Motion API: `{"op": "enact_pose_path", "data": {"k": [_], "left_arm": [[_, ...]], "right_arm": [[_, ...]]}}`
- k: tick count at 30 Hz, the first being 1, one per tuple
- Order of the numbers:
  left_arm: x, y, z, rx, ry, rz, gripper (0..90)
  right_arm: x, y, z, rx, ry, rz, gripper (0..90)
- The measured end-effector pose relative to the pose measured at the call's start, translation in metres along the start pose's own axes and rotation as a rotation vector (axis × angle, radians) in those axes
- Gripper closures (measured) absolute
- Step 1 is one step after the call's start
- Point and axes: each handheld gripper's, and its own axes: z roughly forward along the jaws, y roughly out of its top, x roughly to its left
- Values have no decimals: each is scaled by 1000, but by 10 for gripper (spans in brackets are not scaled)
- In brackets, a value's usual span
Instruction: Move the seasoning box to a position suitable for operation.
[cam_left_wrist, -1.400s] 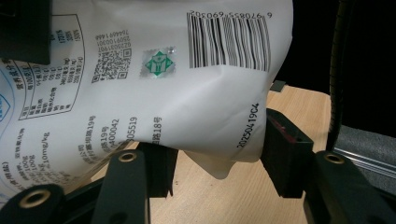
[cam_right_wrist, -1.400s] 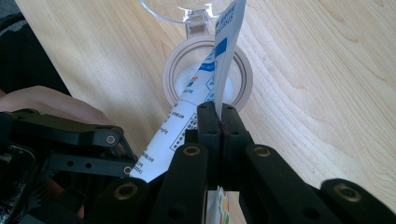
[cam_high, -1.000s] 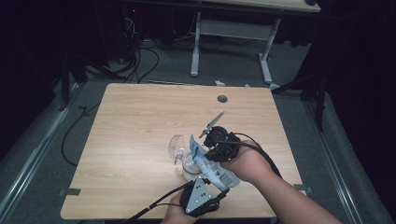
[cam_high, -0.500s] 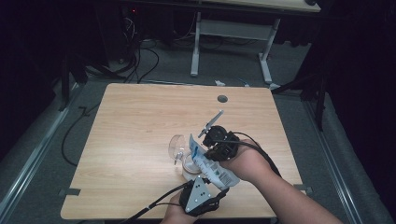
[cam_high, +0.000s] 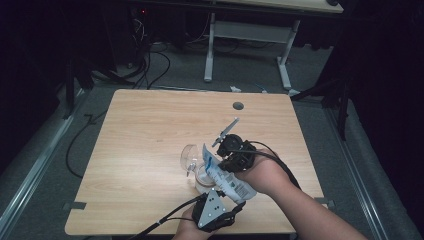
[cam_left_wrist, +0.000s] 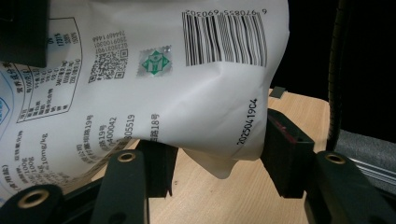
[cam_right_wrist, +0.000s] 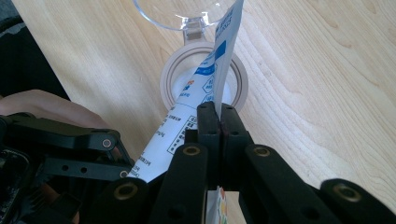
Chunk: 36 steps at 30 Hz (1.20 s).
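**Pouch tipped over the open jar**

At the lower middle of the high view, the white printed pouch hangs slanted over a small round jar, whose clear hinged lid is flipped back toward the upper left. The right gripper has its jaws pinched tight on the pouch's thin edge; its own view looks straight down onto the jar mouth, with the pouch's corner dipping into the ring. The left gripper straddles the pouch's bulging bottom corner, jaws spread either side; whether they press it I cannot tell.

This looks like pouring. I'd keep the lowest corner centred over the opening and raise the bottom end slowly, so nothing spills past the rim.

The wooden table is otherwise bare apart from a cable hole at upper centre. The upright lid stands close to the pouch's path and could get knocked.
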Motion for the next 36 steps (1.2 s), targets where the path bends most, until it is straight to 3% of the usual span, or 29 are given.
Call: {"op": "enact_pose_path", "data": {"k": [36], "left_arm": [[0,1,0,-16,-3,-14,499]], "right_arm": [[0,2,-1,-2,5,0,897]]}}
